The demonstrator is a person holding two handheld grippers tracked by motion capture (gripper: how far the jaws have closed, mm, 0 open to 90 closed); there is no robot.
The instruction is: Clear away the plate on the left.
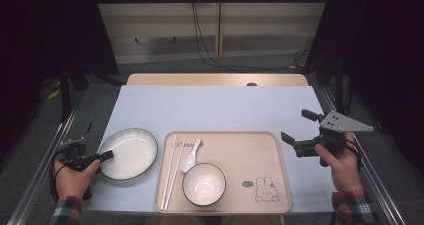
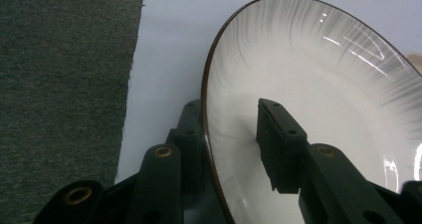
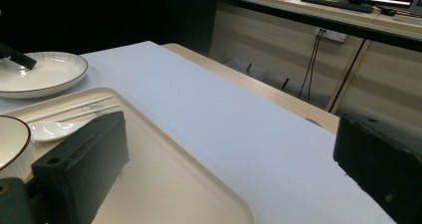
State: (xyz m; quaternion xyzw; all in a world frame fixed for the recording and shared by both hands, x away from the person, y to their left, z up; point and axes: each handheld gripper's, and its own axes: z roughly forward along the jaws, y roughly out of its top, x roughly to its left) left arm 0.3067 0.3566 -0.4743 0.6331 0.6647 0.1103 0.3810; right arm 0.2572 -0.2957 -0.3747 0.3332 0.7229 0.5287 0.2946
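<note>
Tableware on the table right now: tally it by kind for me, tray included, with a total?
Plates: 1, the plate left of the tray, its rim between the left gripper's jaws
Bowls: 1, the bowl on the tray
Spoons: 1, the spoon on the tray
Chopsticks: 2, one pair of chopsticks
Trays: 1, the tray
Total: 6

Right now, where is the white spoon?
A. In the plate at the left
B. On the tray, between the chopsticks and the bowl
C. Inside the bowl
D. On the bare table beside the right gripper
B: in the high view the spoon lies on the tray, just right of the chopsticks and above the bowl, not in it.
</note>
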